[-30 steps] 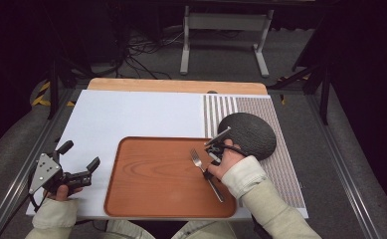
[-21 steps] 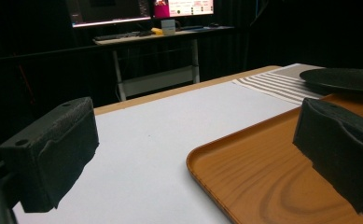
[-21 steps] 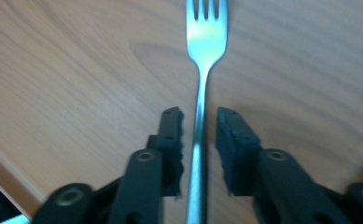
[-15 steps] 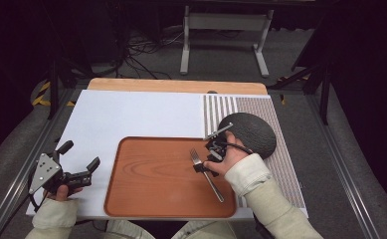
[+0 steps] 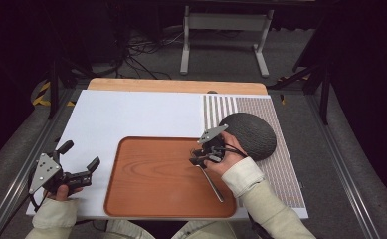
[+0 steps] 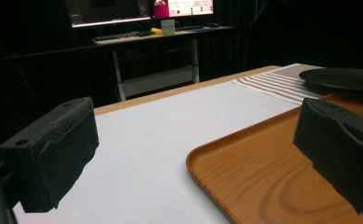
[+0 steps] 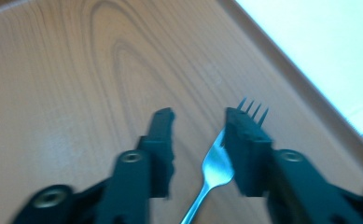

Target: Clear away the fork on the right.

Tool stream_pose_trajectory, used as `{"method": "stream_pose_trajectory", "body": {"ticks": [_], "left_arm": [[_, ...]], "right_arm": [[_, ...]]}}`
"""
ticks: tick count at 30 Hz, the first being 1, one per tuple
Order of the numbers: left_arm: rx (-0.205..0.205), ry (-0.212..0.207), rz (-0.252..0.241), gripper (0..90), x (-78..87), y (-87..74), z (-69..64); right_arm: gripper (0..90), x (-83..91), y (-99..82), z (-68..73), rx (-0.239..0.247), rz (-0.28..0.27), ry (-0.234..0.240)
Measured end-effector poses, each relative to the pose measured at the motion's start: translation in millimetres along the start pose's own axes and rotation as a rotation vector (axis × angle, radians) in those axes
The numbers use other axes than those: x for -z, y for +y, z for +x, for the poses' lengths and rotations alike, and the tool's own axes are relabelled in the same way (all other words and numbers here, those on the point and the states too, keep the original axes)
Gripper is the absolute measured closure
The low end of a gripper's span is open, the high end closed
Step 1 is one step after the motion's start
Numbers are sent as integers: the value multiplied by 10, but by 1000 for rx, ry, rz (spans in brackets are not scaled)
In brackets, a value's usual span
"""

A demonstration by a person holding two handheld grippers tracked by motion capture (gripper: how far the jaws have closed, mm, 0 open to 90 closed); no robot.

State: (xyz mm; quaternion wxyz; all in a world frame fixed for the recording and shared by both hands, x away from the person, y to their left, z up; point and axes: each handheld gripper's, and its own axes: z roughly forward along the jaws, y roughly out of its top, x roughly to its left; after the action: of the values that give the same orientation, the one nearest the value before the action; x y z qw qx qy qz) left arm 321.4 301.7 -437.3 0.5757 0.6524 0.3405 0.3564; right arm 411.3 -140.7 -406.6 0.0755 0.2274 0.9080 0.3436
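Dark room beyond the desk [image 5: 146,117]; white sheet covers most of its top, striped mat [image 5: 280,164] at the right side. Wooden tray [image 5: 151,179] sits at the near edge of the sheet. Fork [image 5: 212,180] lies on the tray's right part, handle toward the person, tines away. Dark round plate [image 5: 253,134] rests on the striped mat, just beside the tray's far right corner.

Right gripper [image 5: 201,158] is low over the fork's head. In the right gripper view its jaws have just been closing; they stand apart, the fork [image 7: 216,165] between them close against one jaw, no clamp visible yet.

Left gripper [image 5: 79,160] is held left of the tray over the sheet, jaws wide apart, nothing between them.
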Motion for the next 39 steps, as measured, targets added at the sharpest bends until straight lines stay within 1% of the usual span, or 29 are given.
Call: {"method": "stream_pose_trajectory", "body": {"ticks": [2, 4, 5, 8, 12, 17, 20, 27, 34, 37, 39], "left_arm": [[0, 0, 0, 5, 1, 0, 0], [0, 0, 0, 5, 1, 0, 2], [0, 0, 0, 5, 1, 0, 2], [-1, -2, 1, 5, -2, -2, 6], [1, -2, 1, 5, 3, -1, 7], [2, -2, 2, 5, 1, -3, 9], [2, -2, 2, 5, 2, -3, 11], [2, -2, 2, 5, 1, -3, 10], [3, -1, 1, 6, 1, -4, 11], [2, -2, 2, 6, 1, -3, 11], [3, -2, 2, 6, 0, -4, 10]], "right_arm": [[774, -39, -4, -14, 41, -13, -12], [807, -73, -6, -22, 62, -22, -8], [837, -105, -6, -23, 73, -31, -5], [895, -171, -8, -31, 95, -37, -1], [900, -274, -23, -48, 104, -22, 4], [900, -370, -66, -76, 94, -6, 13], [900, -397, -86, -83, 93, 2, 8], [900, -402, -88, -86, 103, 11, -3], [900, -387, -101, -113, 109, 31, -36], [900, -373, -117, -137, 101, 40, -41], [900, -364, -128, -153, 87, 40, -56]]}}
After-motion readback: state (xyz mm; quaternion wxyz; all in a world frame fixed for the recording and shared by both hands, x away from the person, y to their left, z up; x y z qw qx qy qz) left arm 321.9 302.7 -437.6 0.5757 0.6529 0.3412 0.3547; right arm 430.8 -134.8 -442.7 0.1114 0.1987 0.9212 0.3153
